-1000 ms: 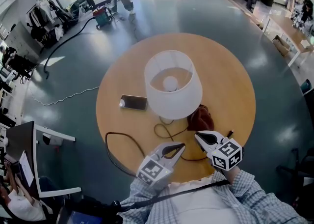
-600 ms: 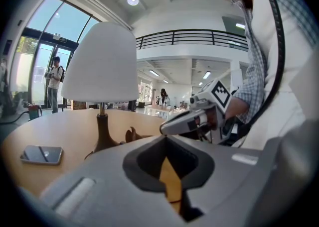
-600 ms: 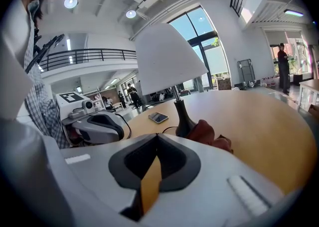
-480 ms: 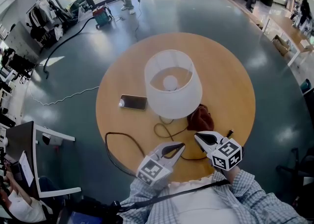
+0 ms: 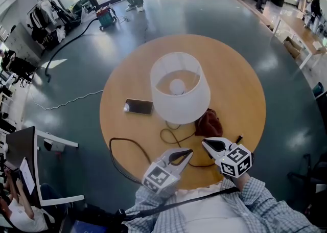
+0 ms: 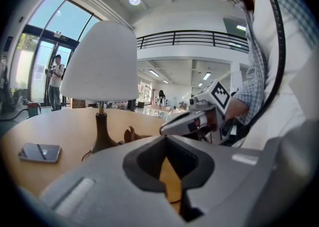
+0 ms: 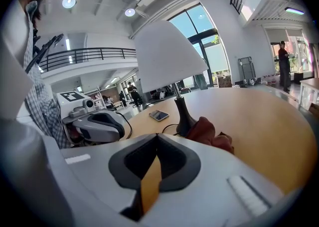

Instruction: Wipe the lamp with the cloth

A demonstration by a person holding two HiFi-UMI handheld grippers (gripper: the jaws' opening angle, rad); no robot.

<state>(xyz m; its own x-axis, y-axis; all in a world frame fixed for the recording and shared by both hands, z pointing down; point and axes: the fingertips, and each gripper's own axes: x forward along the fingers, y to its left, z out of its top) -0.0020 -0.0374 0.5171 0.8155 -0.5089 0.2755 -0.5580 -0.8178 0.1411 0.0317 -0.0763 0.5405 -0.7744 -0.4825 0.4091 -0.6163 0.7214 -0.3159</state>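
The lamp [image 5: 180, 88] with its white shade stands near the middle of the round wooden table [image 5: 240, 84]; it also shows in the left gripper view [image 6: 102, 61] and the right gripper view [image 7: 167, 56]. A crumpled dark red cloth [image 5: 208, 123] lies by the lamp's base on the right [image 7: 209, 132]. My left gripper [image 5: 188, 151] and right gripper [image 5: 206, 142] hover side by side over the table's near edge, short of the cloth. Both are shut with nothing between the jaws. Each points toward the lamp.
A phone [image 5: 139, 106] lies flat to the left of the lamp. The lamp's black cable [image 5: 127, 150] loops across the near left part of the table and over its edge. A desk with a monitor [image 5: 30, 150] stands at the left. People stand far off.
A person at the far end of the room has walked a little to the right. Grippers, lamp and cloth have not moved.
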